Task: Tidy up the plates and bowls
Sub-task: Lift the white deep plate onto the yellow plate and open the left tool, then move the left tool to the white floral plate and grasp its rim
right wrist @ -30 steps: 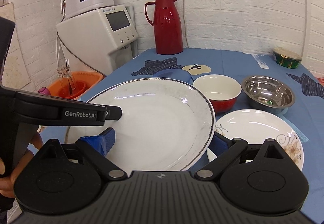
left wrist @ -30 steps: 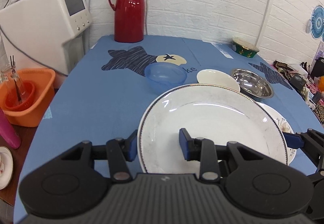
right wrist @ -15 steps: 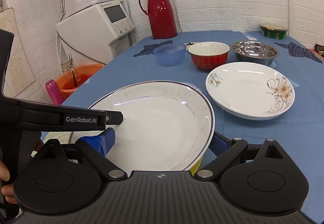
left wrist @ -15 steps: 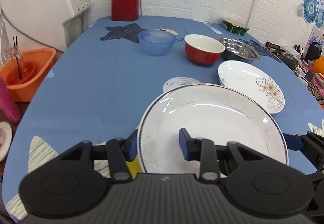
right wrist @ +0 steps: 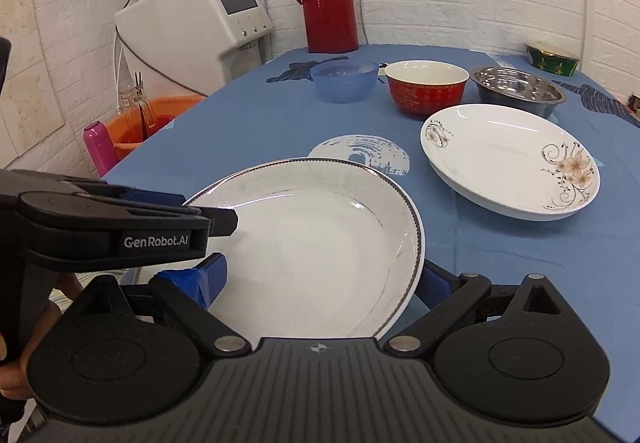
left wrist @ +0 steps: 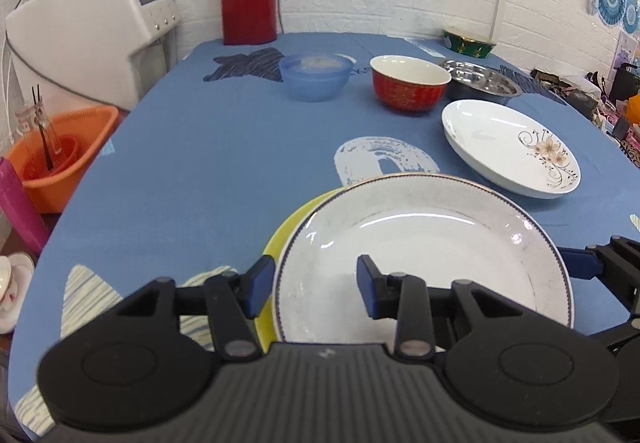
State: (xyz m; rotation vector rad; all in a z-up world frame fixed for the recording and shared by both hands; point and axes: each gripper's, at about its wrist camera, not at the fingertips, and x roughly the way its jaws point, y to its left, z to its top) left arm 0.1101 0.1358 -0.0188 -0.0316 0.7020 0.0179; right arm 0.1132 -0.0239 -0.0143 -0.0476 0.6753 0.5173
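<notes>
- The yellow-green plate (left wrist: 286, 233) shows only a crescent; the rest lies under the white plate with a dark beaded rim (left wrist: 424, 243).
- That rimmed plate's near edge is hidden behind each black gripper body.
- The small white floral dish (left wrist: 10, 289) is cut off at the frame's left edge.

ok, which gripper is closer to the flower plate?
Right. The right gripper is at the gray-rimmed plate's right edge, on the flower plate's side; the left gripper is at the opposite edge, farther away.

The grey-rimmed plate (left wrist: 424, 255) has come back and down — now low over the blue tablecloth (left wrist: 200, 163).
</notes>
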